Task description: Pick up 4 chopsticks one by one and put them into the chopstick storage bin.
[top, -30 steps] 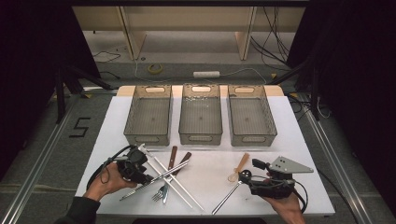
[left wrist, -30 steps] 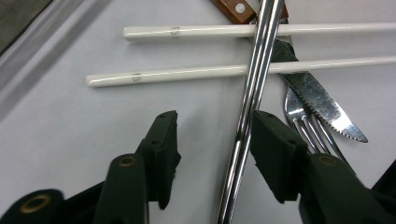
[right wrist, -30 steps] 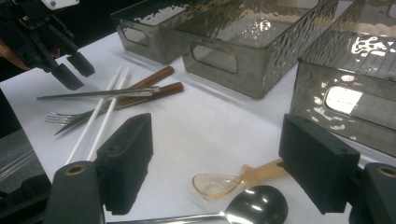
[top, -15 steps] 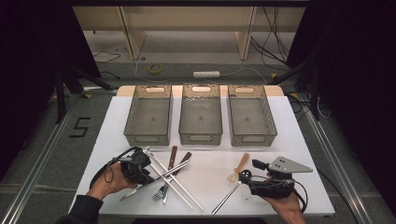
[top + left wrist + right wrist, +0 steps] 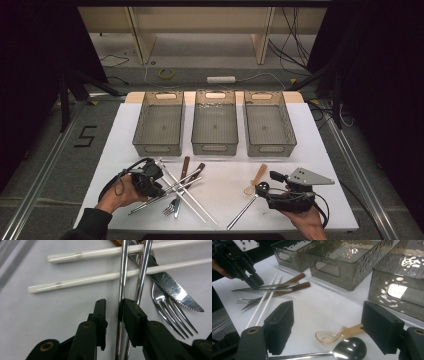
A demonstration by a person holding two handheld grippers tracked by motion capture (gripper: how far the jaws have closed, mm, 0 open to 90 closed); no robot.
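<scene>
In the high view, the left gripper [image 5: 159, 176] sits at about 8 o'clock on the white table [image 5: 320, 150], its tips down among a crossed pile of cutlery: two metal chopsticks [image 5: 170, 192], two white chopsticks [image 5: 192, 202], a fork [image 5: 171, 206] and two wooden-handled knives [image 5: 186, 167]. The right gripper [image 5: 265, 186] rests at about 4 o'clock, with a metal spoon [image 5: 245, 209] and a small amber spoon [image 5: 255, 180] just beside its tips. Three grey bins [image 5: 215, 130] stand in a row toward 12 o'clock.

In the left gripper view, the left gripper [image 5: 113, 312] has its jaws a narrow gap apart, straddling one metal chopstick [image 5: 122, 285]; whether they already press it I cannot tell. The second metal chopstick [image 5: 143, 275] runs just past the right-hand jaw. Both lie across the white chopsticks [image 5: 82, 280]. A serrated knife blade [image 5: 172, 290] and the fork [image 5: 172, 317] lie at 3 o'clock.

In the right gripper view, the right gripper [image 5: 329, 325] has its jaws spread wide, holding nothing. Between them, at 6 o'clock, lie the amber spoon [image 5: 329, 336] and the bowl of the metal spoon [image 5: 349, 347]. The left gripper [image 5: 254, 281] is at 10 o'clock, touching the metal chopsticks [image 5: 269, 287]. The bins [image 5: 342, 262] are at 1 o'clock.
</scene>
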